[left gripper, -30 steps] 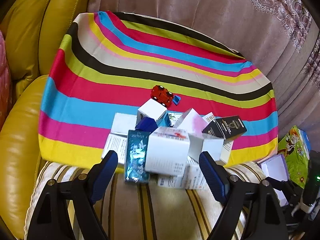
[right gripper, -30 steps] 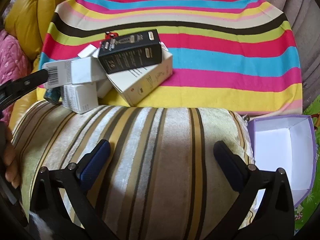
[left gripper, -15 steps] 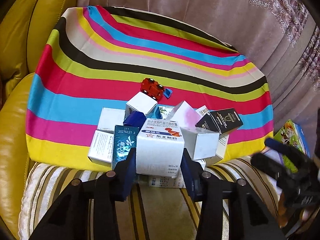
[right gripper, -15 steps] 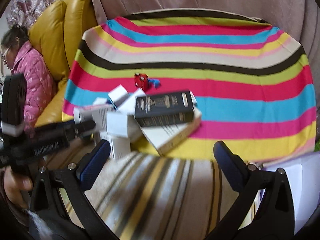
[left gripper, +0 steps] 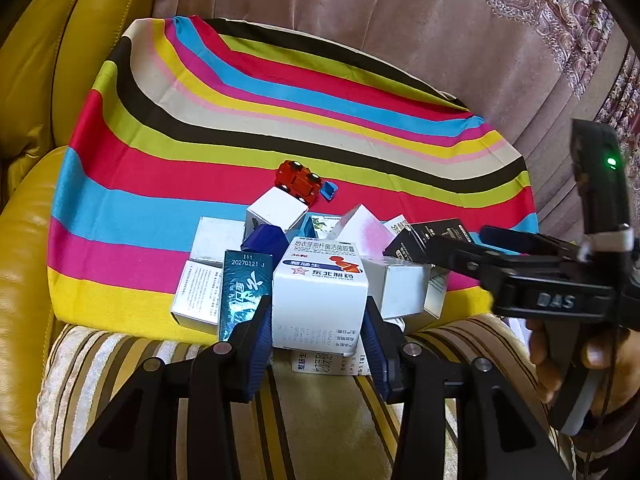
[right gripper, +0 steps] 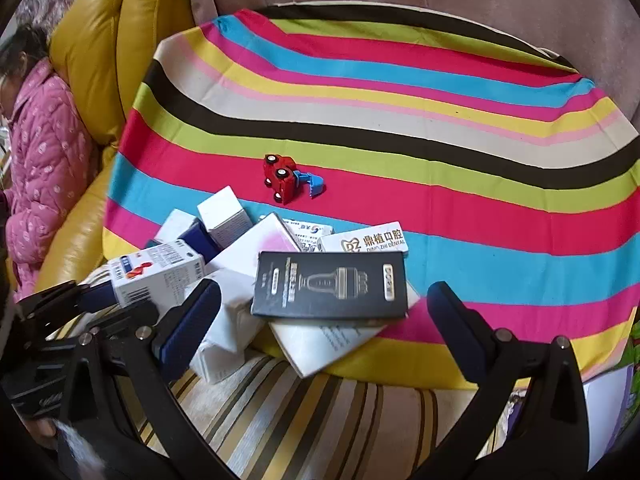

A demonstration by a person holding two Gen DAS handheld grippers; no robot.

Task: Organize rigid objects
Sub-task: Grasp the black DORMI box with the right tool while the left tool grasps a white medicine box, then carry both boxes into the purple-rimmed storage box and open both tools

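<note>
- The left gripper (left gripper: 318, 332) has closed within the last second and now clamps a white medicine box (left gripper: 320, 292) printed with blue and red; its blue pads press both side walls of the carton.
- In the right wrist view the same white medicine box (right gripper: 156, 274) shows at the left edge of the pile, with the left gripper (right gripper: 96, 296) reaching in from the left.
- The box sits at the near edge of a heap of cartons, where the striped cloth (left gripper: 200, 152) meets the striped cushion (left gripper: 320, 412).
- Just left of the held box a teal carton (left gripper: 244, 292) stands upright, touching the left pad.
- Beside that lie white cartons (left gripper: 200, 292), and a dark blue box (left gripper: 266, 240) sits behind them.
- A red toy car (left gripper: 298, 180) lies on its side on the red stripe behind the heap, with a small blue piece (left gripper: 329, 191) next to it.
- The right gripper (right gripper: 324, 328) stands wide apart and holds nothing; its jaws frame a black box (right gripper: 330, 290) without touching it.
- That black box lies flat on top of a larger white carton (right gripper: 320, 344), which overhangs the cloth's near edge.
- A white dental carton (right gripper: 368, 240) rests just behind the black box.
- In the left wrist view the right gripper (left gripper: 472, 246) comes in from the right, held by a hand (left gripper: 576, 368).
- A person in a pink quilted jacket (right gripper: 44, 168) sits on the yellow leather sofa (right gripper: 104, 48) at far left.
</note>
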